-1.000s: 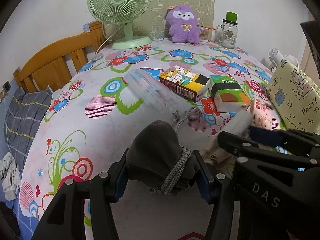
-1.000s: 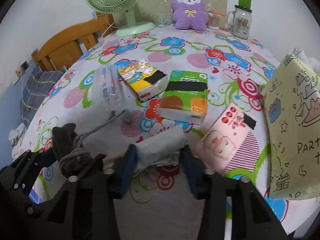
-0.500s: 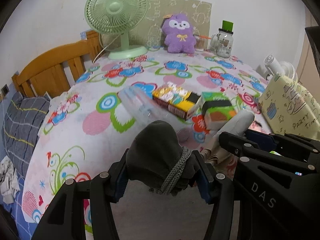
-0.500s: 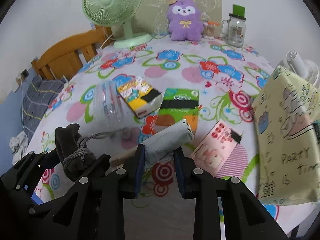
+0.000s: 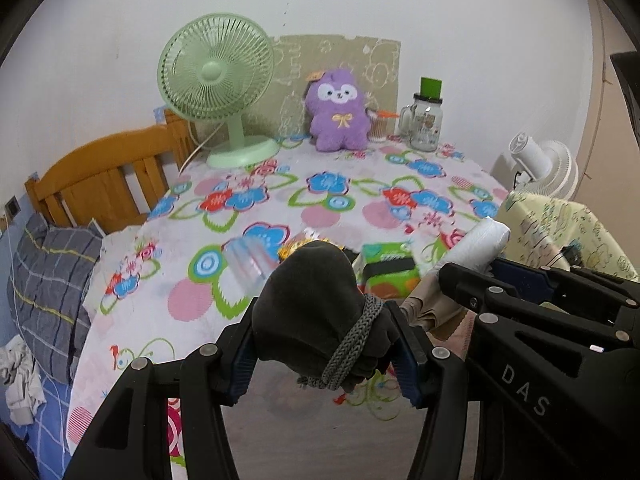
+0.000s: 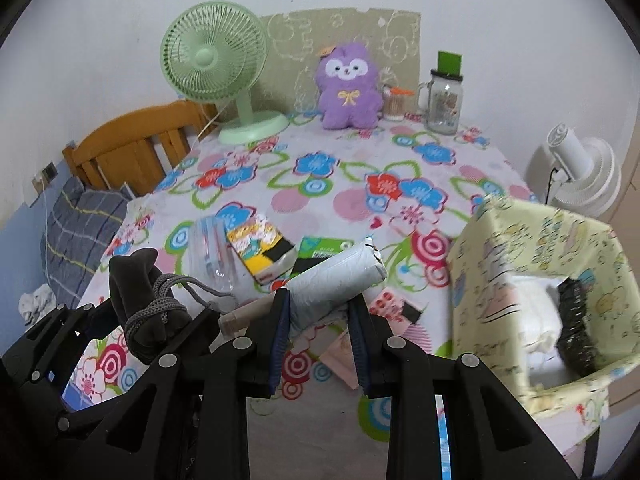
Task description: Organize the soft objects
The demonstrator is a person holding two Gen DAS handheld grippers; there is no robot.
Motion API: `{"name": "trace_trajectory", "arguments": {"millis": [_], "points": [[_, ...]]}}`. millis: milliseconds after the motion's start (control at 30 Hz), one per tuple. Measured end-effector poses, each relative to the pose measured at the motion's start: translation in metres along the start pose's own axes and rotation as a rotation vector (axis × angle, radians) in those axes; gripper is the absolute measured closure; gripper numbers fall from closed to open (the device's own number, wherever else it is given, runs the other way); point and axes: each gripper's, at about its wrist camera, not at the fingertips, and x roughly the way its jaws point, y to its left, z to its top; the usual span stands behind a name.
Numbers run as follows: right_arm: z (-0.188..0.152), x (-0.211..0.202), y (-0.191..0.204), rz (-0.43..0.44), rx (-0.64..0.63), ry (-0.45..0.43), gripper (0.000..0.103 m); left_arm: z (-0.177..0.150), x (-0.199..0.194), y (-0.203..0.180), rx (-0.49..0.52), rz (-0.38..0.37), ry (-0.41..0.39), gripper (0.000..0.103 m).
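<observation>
My left gripper [image 5: 324, 332] is shut on a dark grey drawstring pouch [image 5: 312, 292], held up off the flowered tablecloth [image 5: 320, 216]. Its grey cord wraps the pouch's neck. Just to the right, my right gripper [image 6: 319, 304] is shut on a pale grey rolled bundle [image 6: 340, 276] with a beige end sticking out to the left, also lifted above the table. In the right wrist view the pouch [image 6: 136, 280] shows at lower left. A yellow cartoon-print bag [image 6: 480, 248] stands open at the right with white and black things inside. A purple plush [image 5: 338, 112] sits at the back.
On the cloth lie a clear plastic case [image 6: 208, 252], a yellow tissue pack [image 6: 260, 248], a green tissue pack [image 5: 390, 264] and a pink card [image 6: 390, 304]. A green fan [image 5: 216, 72] and glass jar [image 5: 426, 124] stand at the back. A wooden headboard [image 5: 100, 176] is on the left.
The right jaws closed on the pale roll and lifted it off the table. Both grippers rose with their loads, and the view tilted up toward the wall.
</observation>
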Motion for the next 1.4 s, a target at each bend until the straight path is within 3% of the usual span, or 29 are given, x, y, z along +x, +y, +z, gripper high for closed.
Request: {"name": "trace_trajectory", "arguments": {"millis": [800, 1400], "points": [[0.023, -0.071, -0.064, -0.043, -0.001, -0.155, 0.072, 0.043, -0.039, -0.077, 0.069, -0.031, -0.097, 0.044], [0.017, -0.094, -0.149, -0.131, 0.107, -0.189, 0.072, 0.058, -0.032, -0.160, 0.190, -0.133, -0.116, 0.044]]}}
